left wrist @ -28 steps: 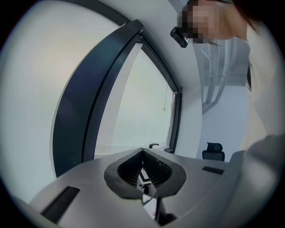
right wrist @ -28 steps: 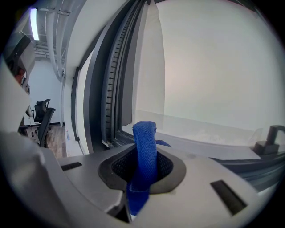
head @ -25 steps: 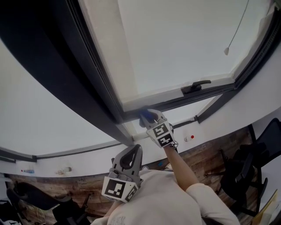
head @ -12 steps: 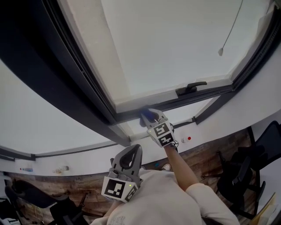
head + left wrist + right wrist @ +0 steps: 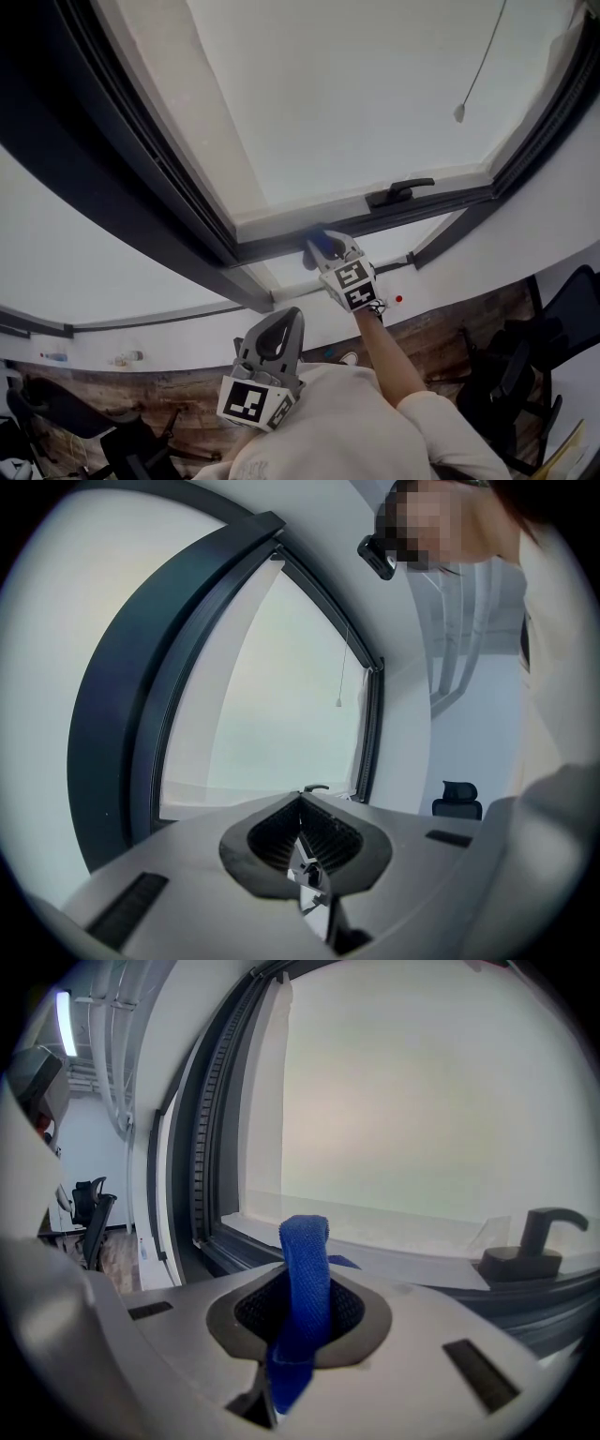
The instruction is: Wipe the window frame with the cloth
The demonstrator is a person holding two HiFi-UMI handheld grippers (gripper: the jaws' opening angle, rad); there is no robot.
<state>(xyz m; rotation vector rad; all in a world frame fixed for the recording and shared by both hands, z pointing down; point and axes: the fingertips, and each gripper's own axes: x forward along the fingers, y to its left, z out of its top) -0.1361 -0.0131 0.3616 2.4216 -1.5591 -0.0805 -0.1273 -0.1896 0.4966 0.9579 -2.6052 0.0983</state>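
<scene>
Right gripper view: the blue cloth (image 5: 305, 1274) stands as a narrow strip between the jaws, which are pressed together on it. Its long axis runs along the gripper toward the window, its upper end is folded over in a rounded loop, and its lower end hangs out behind the jaws. The weave looks fine and slightly nubbly.

Head view has the right gripper (image 5: 329, 247) raised at arm's length. The cloth (image 5: 315, 247) is at the dark bottom rail of the window frame (image 5: 436, 201), toward the rail's left corner; whether it touches the rail cannot be told. The frame is dark, smooth metal around a pale frosted pane. A black lever handle (image 5: 401, 191) sits on the same rail, further right. A thin pull cord (image 5: 459, 112) with a small weight hangs before the glass.

The left gripper (image 5: 280, 321) is held low by the person's chest in a light sleeve (image 5: 375, 422), well apart from the window, its grey ribbed jaws closed with nothing between them. Below lie a white wall band, a wood-pattern floor (image 5: 441, 337) and a black office chair (image 5: 562, 328).
</scene>
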